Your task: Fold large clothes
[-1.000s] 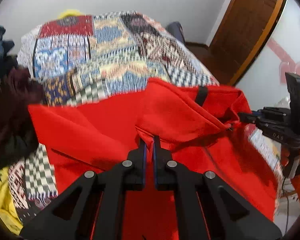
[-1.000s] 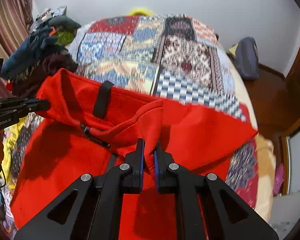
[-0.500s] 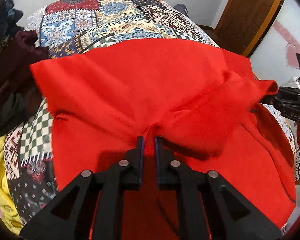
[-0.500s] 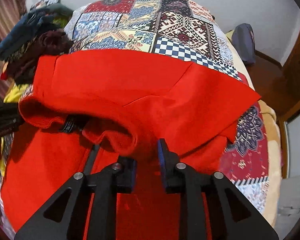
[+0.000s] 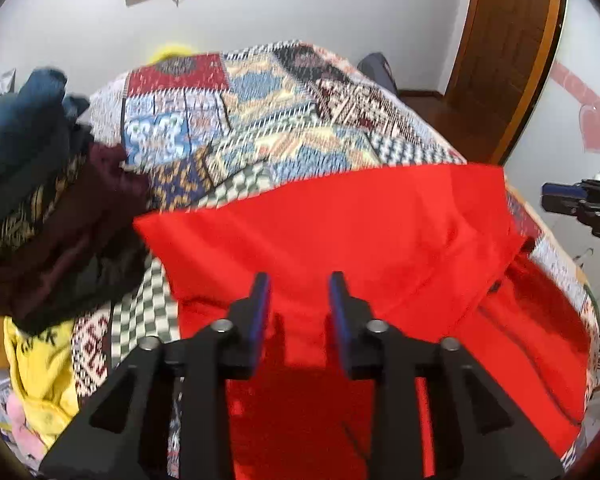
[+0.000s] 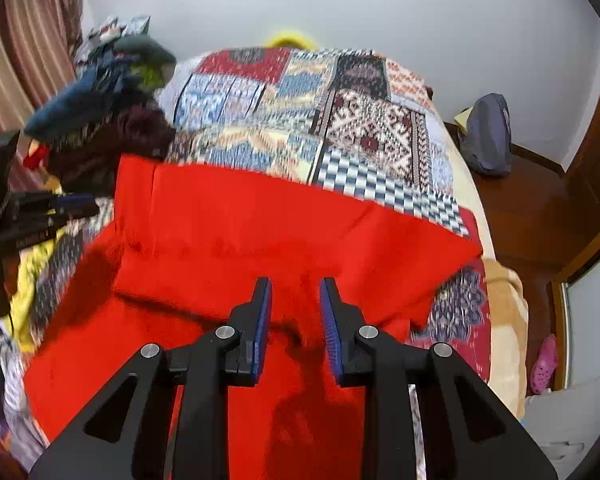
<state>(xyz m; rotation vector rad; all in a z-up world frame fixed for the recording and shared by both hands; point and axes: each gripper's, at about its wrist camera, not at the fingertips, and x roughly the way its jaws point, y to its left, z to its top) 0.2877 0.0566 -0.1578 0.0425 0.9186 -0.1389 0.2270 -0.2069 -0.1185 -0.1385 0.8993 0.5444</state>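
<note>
My left jaws (image 5: 298, 286) and right jaws (image 6: 294, 292), just opened and empty, hang over the red garment (image 5: 340, 232) on the bed (image 5: 260, 120); one fold made, more remain.

The bed (image 5: 260, 128) is viewed from two fisheye cameras, each mounted just behind a hand-held gripper and tilted steeply down along its fingers, close above the red garment (image 5: 360, 240). Both views face the far white wall (image 6: 420, 20). The garment, the patchwork quilt (image 6: 360, 128) and the clothes pile (image 6: 100, 120) are shared, and each camera is caught at the other frame's edge.
</note>
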